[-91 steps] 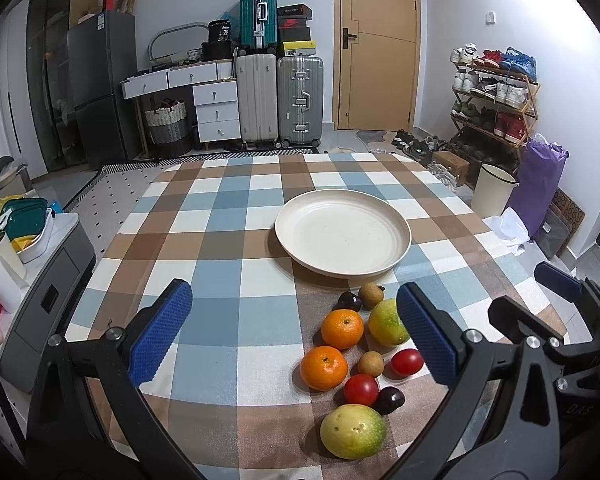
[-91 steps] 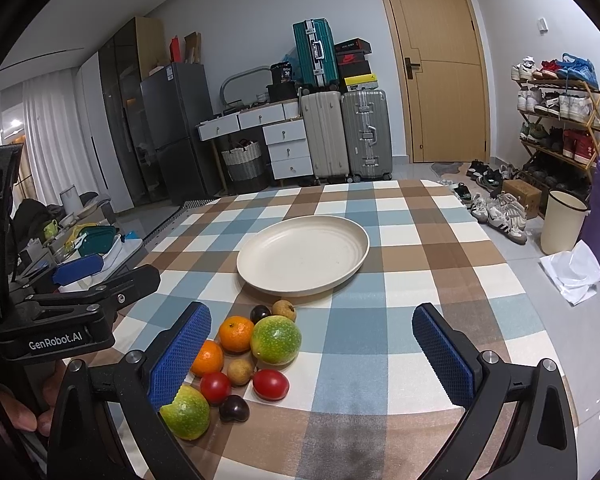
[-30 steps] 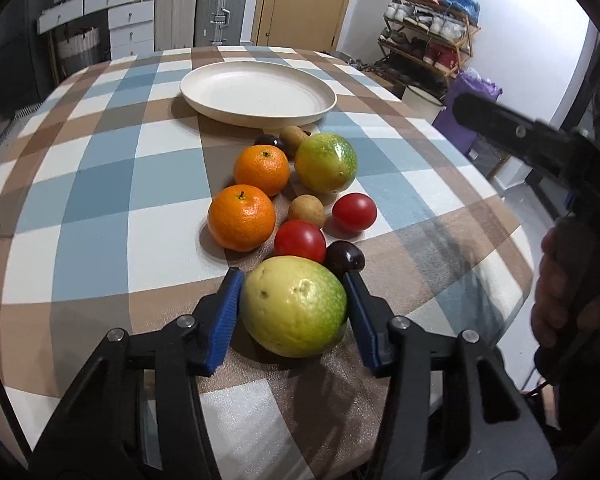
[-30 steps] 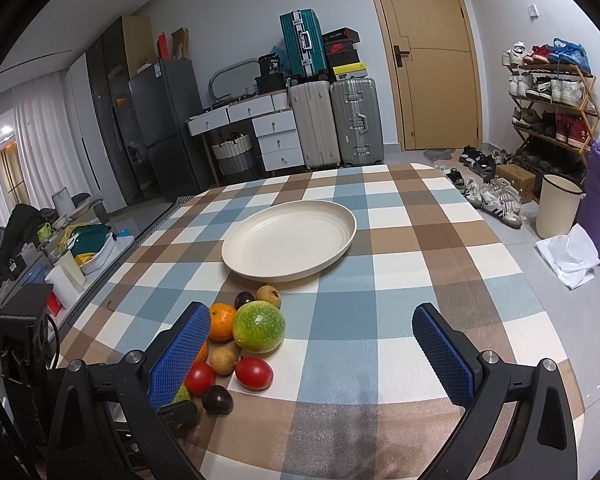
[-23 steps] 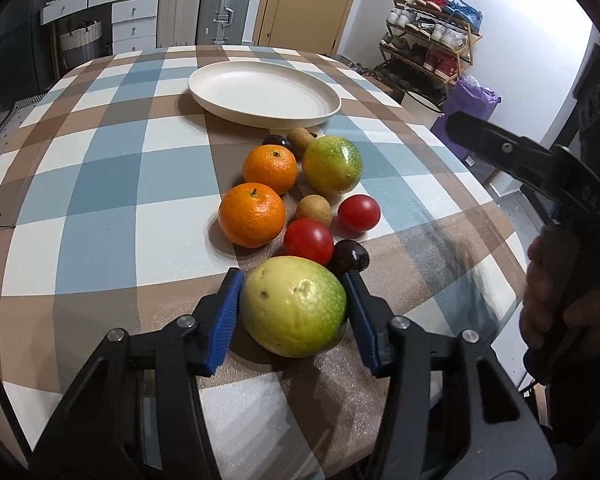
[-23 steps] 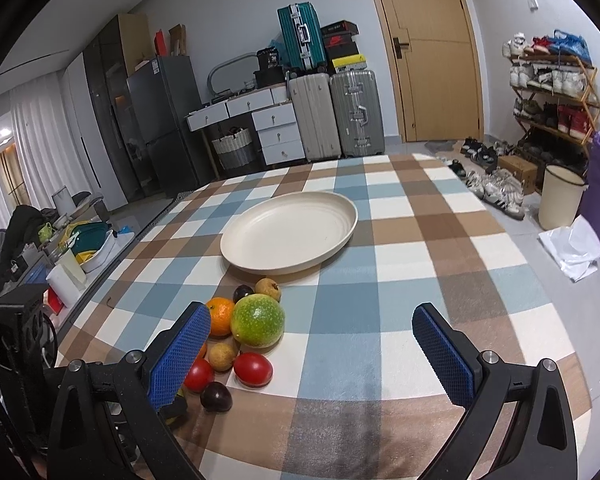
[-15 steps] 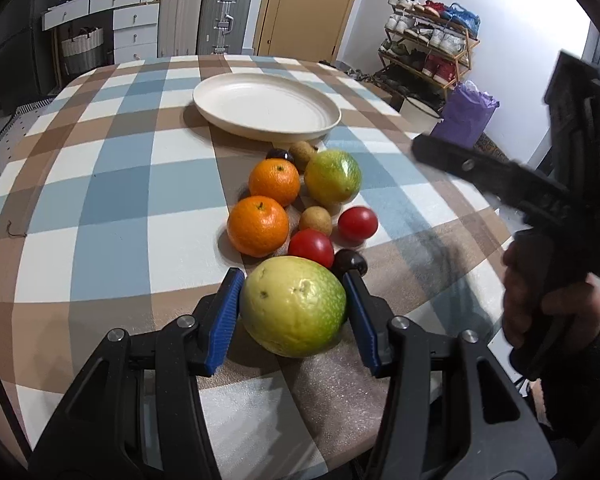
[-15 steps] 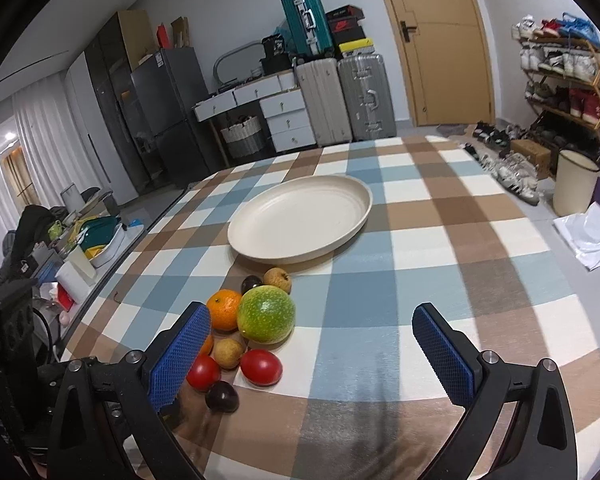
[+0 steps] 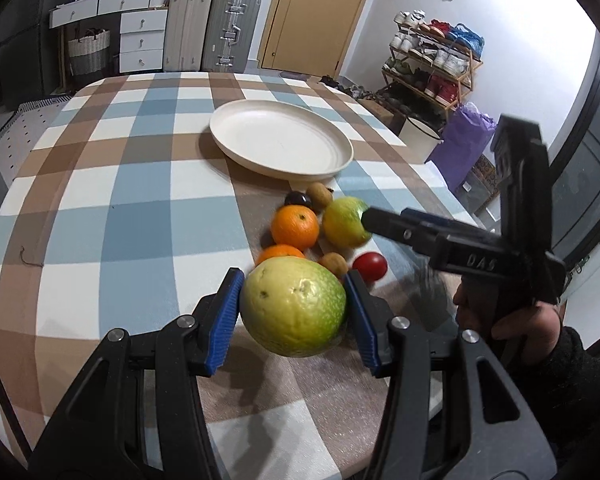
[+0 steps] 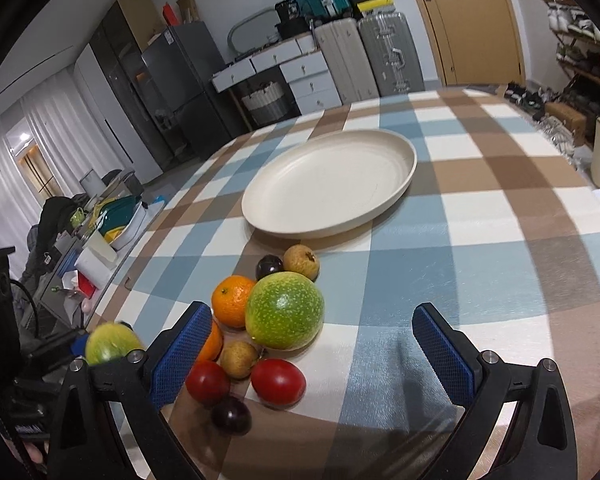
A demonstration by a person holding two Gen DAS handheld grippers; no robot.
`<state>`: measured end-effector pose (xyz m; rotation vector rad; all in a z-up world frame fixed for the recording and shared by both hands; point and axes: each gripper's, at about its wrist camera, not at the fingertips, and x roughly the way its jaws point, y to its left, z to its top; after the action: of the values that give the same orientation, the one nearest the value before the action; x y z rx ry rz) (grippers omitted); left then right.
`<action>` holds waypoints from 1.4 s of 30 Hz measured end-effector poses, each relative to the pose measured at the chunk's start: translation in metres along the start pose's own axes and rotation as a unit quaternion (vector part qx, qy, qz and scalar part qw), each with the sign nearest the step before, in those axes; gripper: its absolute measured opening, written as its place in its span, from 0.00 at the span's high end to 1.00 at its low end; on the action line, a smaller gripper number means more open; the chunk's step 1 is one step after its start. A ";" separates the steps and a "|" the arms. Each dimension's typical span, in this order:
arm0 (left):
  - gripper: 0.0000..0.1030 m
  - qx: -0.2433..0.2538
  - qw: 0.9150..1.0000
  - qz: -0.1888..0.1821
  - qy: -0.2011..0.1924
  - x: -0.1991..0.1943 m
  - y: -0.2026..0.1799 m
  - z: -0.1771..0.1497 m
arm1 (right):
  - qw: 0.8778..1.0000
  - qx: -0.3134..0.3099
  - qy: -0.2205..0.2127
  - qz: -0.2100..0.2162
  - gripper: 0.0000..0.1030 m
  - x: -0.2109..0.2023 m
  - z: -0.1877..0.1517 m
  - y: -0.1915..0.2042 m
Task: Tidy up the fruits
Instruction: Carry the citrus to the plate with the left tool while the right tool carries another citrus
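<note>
My left gripper (image 9: 294,286) is shut on a large yellow-green fruit (image 9: 294,308) and holds it just above the checked tablecloth, near the front edge. Beyond it lies the fruit cluster: two oranges (image 9: 295,227), a second green fruit (image 10: 285,311), two red tomatoes (image 10: 278,382), small brown fruits (image 10: 301,263) and dark plums (image 10: 231,414). A cream plate (image 10: 404,178) sits behind the cluster with nothing on it. My right gripper (image 10: 312,344) is open, low over the table, and the second green fruit lies just ahead of its left finger. The held fruit (image 10: 110,342) shows blurred at the left of the right wrist view.
A hand (image 9: 508,320) holds the right gripper beyond the table's right edge. Suitcases (image 9: 230,30), white drawers and a door stand behind the table. A shoe rack (image 9: 432,64), a bin and a purple bag are at the right, a cluttered cart (image 10: 100,236) at the left.
The left gripper has risen with the yellow-green fruit, which now hides part of the near orange. The right gripper has come down and closer to the fruit cluster, tilting further toward the table.
</note>
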<state>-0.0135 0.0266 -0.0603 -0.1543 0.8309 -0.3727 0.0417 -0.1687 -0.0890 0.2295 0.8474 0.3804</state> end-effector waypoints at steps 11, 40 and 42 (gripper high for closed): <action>0.53 -0.008 1.000 -0.003 -0.001 0.004 0.011 0.021 | 0.999 -0.023 0.044 0.009 0.22 0.027 0.004 0.007; 0.53 -0.011 1.000 -0.015 0.001 0.076 0.014 0.141 | 0.995 -0.008 -0.001 0.099 0.51 0.020 0.075 -0.009; 0.53 -0.010 1.000 -0.016 -0.001 0.082 0.014 0.152 | 0.995 -0.011 -0.002 0.099 0.51 0.025 0.083 -0.010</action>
<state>0.1532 0.0068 -0.0195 -0.1855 0.8319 -0.3946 0.1219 -0.1713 -0.0561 0.2952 0.8196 0.5741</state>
